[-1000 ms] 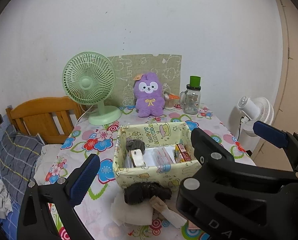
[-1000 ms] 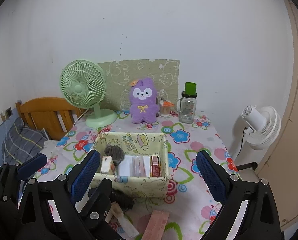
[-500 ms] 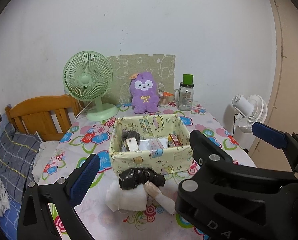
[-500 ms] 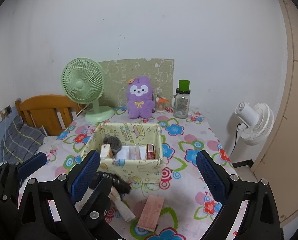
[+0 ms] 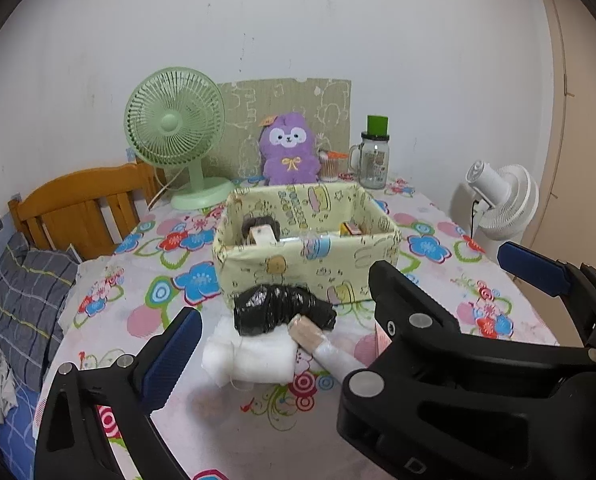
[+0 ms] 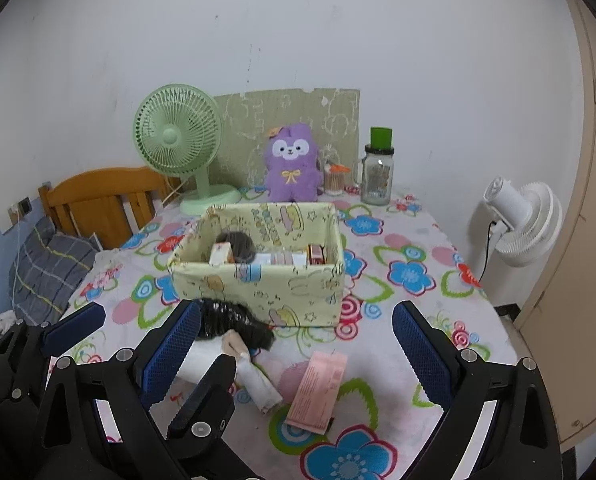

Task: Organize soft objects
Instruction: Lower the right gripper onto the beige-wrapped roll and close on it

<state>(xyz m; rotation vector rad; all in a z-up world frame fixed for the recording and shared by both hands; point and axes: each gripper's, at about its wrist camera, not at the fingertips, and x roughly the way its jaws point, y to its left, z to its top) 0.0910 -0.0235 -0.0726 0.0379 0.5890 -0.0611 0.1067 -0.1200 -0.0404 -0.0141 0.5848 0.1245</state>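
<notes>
Both grippers hover above the near edge of the bench [image 6: 417, 320], which is covered in a flowered cloth. The left gripper [image 5: 345, 300] is spread wide and holds nothing; the right gripper [image 6: 298, 352] is likewise wide open and empty. Just in front of the pale yellow printed fabric box [image 6: 258, 284] lie a black crinkly plastic-wrapped bundle [image 5: 282, 308], a folded white soft cloth [image 5: 254, 360], a slim beige-and-white wrapped roll [image 6: 254, 380] and a flat pink packet [image 6: 317, 392]. A purple plush toy [image 6: 294, 168] sits at the back beside a green desk fan [image 6: 178, 136].
</notes>
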